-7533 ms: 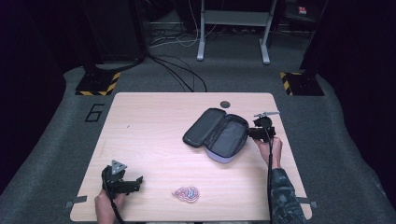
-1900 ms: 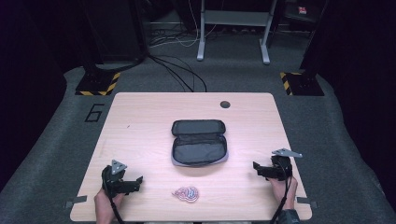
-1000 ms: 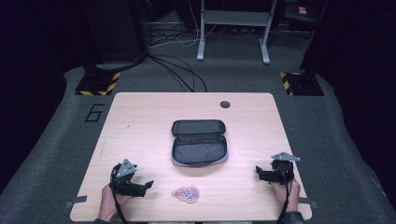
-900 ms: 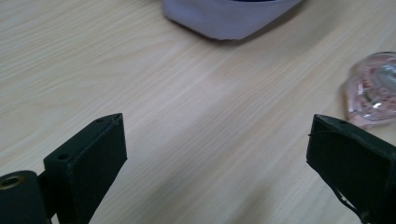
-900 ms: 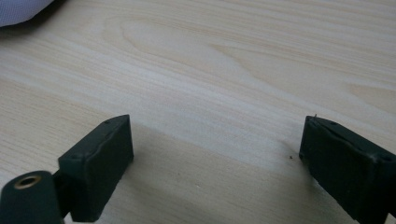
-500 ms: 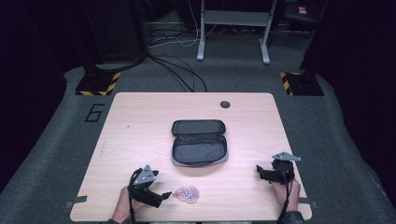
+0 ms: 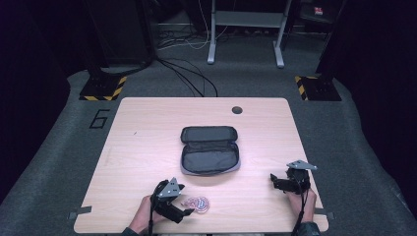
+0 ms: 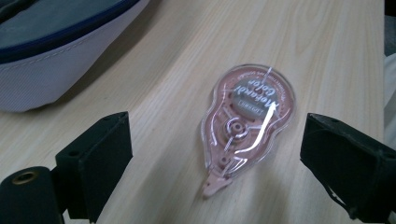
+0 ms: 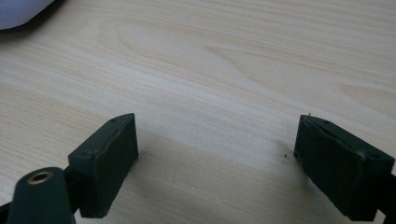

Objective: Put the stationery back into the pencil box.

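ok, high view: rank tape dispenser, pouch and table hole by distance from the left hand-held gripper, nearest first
1. Tape dispenser: at the left hand-held gripper, by the table's near edge.
2. Pouch: open, mid-table, beyond and to the right.
3. Table hole: near the far edge, right of centre.

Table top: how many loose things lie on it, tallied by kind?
Open zip case: 1
Pink correction tape dispenser: 1
Total: 2
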{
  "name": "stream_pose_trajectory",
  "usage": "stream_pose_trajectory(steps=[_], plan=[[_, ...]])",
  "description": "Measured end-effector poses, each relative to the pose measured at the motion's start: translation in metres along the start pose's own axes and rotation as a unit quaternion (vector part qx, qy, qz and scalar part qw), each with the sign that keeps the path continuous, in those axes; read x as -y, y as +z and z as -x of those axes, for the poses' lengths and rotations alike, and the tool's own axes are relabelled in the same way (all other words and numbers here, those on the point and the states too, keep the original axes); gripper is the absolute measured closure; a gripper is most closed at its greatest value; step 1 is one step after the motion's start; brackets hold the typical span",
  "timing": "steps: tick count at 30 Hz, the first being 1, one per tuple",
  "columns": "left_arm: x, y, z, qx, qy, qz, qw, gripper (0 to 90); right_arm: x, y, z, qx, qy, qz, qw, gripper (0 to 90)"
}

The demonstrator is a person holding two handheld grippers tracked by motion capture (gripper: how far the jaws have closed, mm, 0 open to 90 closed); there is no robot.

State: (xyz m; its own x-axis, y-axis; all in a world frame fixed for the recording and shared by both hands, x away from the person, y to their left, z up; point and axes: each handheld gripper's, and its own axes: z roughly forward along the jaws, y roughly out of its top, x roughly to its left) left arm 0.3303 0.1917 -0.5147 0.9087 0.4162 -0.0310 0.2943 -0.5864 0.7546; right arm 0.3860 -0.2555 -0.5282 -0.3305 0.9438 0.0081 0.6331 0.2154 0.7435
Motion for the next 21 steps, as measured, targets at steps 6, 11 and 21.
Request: stream_pose_trajectory(steps=[6,11,21], plan=[[-0.005,0.009,0.005,0.005,0.019,-0.006,0.9998,14.5,0.0,0.0,0.0,0.0,0.0,0.001,1.0,13.3],[-0.007,0.013,0.007,0.015,0.028,-0.002,0.9995,23.0,0.0,0.0,0.0,0.0,0.0,0.001,1.0,13.3],[-0.007,0.018,0.009,0.03,0.047,-0.013,0.9983,36.4,0.0,0.0,0.0,0.0,0.004,0.0,1.0,13.9]])
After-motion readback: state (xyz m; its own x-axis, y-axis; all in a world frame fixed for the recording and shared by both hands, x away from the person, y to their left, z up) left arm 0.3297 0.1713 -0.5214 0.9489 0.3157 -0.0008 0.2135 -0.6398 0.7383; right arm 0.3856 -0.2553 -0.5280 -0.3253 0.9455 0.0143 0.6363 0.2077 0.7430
